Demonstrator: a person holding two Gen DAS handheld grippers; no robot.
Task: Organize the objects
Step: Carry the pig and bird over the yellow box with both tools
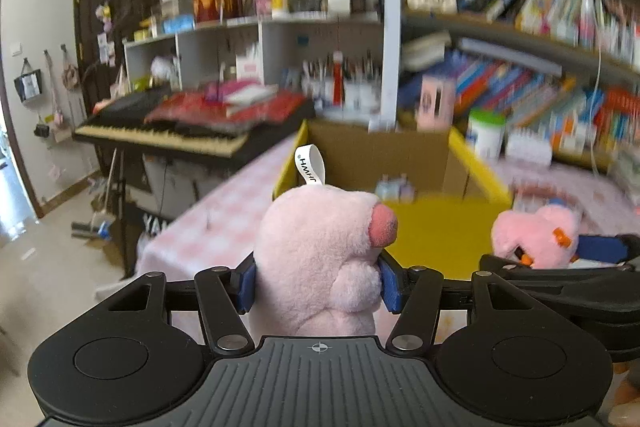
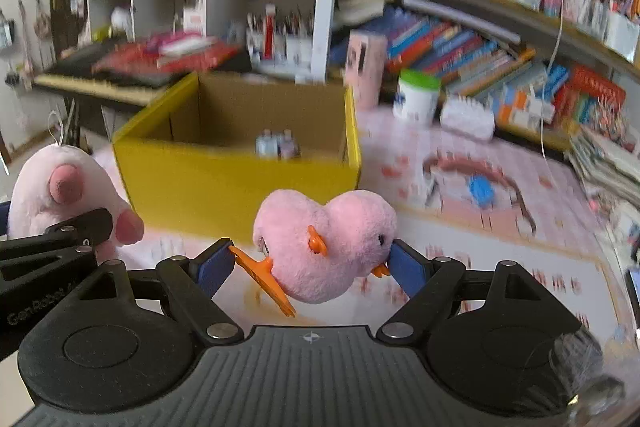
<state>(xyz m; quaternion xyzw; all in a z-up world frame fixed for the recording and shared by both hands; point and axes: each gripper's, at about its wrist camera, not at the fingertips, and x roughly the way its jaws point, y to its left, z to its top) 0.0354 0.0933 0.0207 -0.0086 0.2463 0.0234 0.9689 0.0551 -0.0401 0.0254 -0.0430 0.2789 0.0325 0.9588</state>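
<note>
A cluttered room with bookshelves [image 2: 500,39] and a keyboard [image 1: 160,135] backs a pink checked surface [image 2: 460,227] carrying a yellow cardboard box [image 2: 240,179]. The left tool [image 1: 318,281] is clamped on a pale pink plush toy [image 1: 320,247]; the right tool [image 2: 310,265] is clamped on a pink plush duck [image 2: 328,243] with orange feet. Both toys hang above the surface just in front of the box. This looks like the carry step; next, both need lifting over the box's near wall, then release inside beside the small bottles [image 2: 277,143].
</note>
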